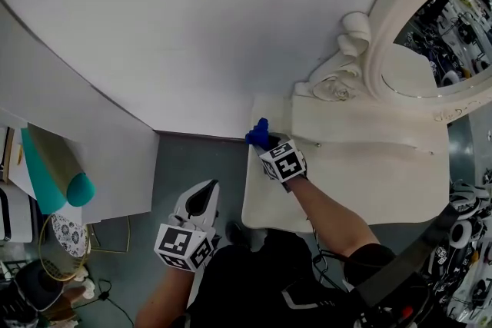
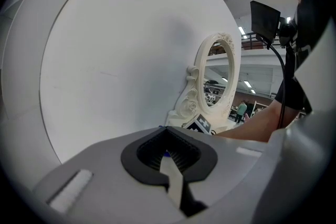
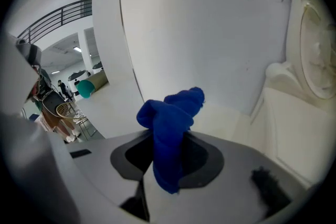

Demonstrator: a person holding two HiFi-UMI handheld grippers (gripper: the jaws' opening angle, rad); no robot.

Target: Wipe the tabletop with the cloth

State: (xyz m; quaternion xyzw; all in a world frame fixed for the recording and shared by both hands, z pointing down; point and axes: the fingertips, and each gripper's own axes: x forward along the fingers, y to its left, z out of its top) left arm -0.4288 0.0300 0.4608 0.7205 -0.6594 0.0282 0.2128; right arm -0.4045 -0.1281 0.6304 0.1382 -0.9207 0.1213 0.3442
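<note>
**Head view.** Nearest the lens, bottom centre: the person's dark clothing and two bare forearms. The left gripper hangs low at lower left over grey floor, off the table's left edge. The right gripper sits at mid-frame over the cream table, near its upper-left corner. A blue cloth is bunched at its tip. I cannot tell whether the cloth touches the table. An ornate oval mirror stands at the table's upper edge, upper right. A white wall fills the top. A teal roll lies at far left.

**Left gripper view.** The left gripper has its jaws pressed together with nothing between them. Beyond, right of centre, are the mirror and a forearm reaching in from the right.

**Right gripper view.** The right gripper is pinching the cloth. The blue fabric stands up in a crumpled knot above the jaws, and a tail hangs below them. The table and the mirror fill the right side. The teal roll is small at mid-left.
</note>
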